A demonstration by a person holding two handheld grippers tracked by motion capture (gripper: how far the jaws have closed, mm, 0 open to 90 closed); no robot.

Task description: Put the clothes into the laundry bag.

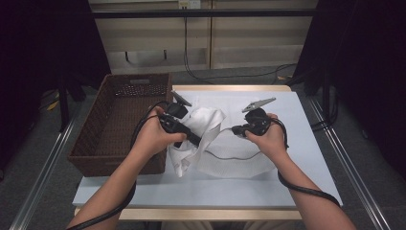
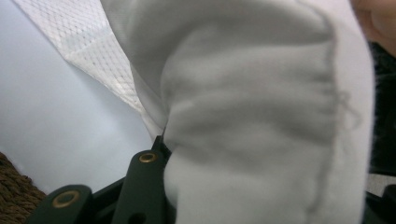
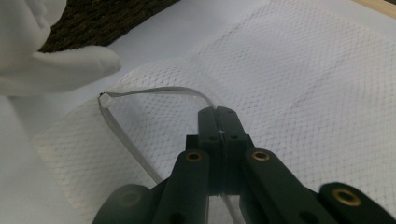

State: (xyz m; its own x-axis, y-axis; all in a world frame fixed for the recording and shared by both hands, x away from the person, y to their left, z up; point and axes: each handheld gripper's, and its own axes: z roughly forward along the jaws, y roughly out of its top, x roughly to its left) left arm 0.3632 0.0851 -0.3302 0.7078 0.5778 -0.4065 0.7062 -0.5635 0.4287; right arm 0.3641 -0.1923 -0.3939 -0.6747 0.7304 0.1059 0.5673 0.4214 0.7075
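Between left gripper point(image 1: 191, 139) fingers, bunched white cloth garment point(image 1: 198, 129) pinched, lifted over desk point(image 1: 306, 143). Right gripper point(image 1: 235, 130) fingers pressed together on thin grey drawstring point(image 3: 154, 91) of white mesh laundry bag point(image 1: 230, 163). Brown wicker basket point(image 1: 103, 143) beside.

Looked like lab recording booth: black curtains point(image 1: 43, 43), floor rails point(image 1: 352, 158), loose cables point(image 1: 230, 75), white-topped table point(image 1: 297, 143), plain cabinets point(image 1: 239, 33).

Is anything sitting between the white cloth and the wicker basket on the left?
Nothing visible. The white cloth, held in the left tool, hangs right beside the wicker basket, with no object between them.
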